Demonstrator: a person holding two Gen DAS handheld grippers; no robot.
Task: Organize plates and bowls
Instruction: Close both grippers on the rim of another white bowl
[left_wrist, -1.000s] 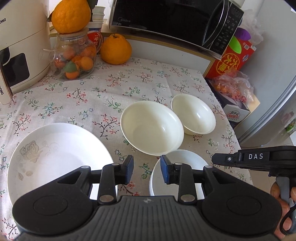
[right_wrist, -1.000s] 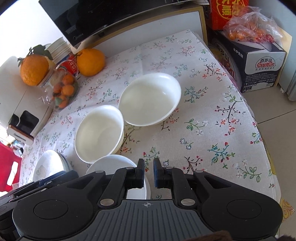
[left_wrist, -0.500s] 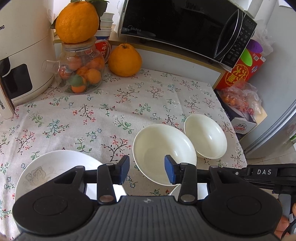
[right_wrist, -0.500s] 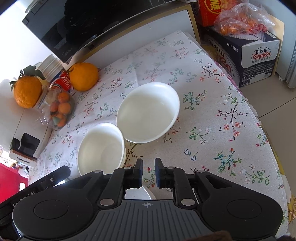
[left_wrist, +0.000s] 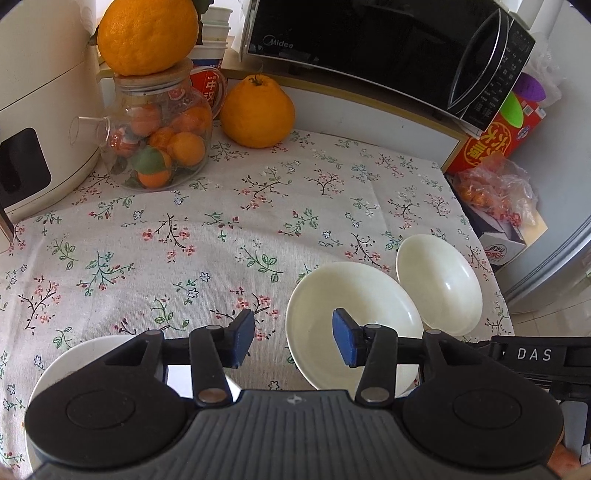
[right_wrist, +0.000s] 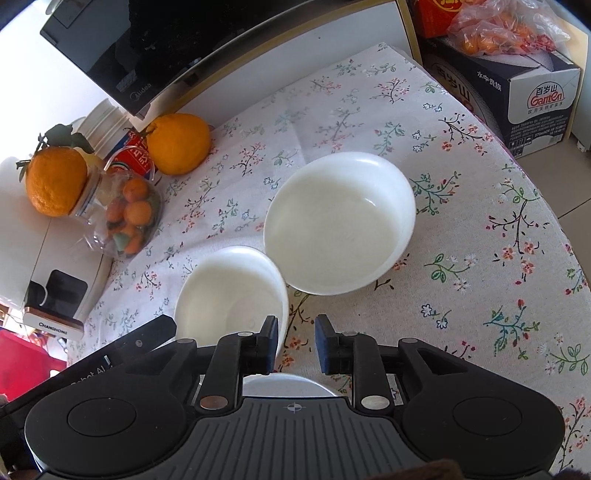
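Observation:
Two cream bowls stand side by side on the floral tablecloth: a larger one (left_wrist: 351, 314) (right_wrist: 232, 291) and a smaller one (left_wrist: 439, 280) (right_wrist: 340, 221). A white plate (left_wrist: 74, 365) lies at the near left, mostly hidden under my left gripper. A small white dish (right_wrist: 284, 384) shows just under my right gripper. My left gripper (left_wrist: 293, 341) is open and empty above the cloth by the larger bowl's near rim. My right gripper (right_wrist: 295, 341) is open and empty above the cloth, right of the larger bowl's rim.
At the back stand a black microwave (left_wrist: 388, 48), a loose orange (left_wrist: 256, 110), a glass jar of small oranges (left_wrist: 159, 144) with a big orange on top, and a white appliance (left_wrist: 33, 110). Boxes (right_wrist: 517, 92) sit past the table's right edge.
Both grippers have pulled back and up, so the bowls sit lower in view. Both have opened wider, the right from nearly shut. The small white dish has slid under the gripper bodies.

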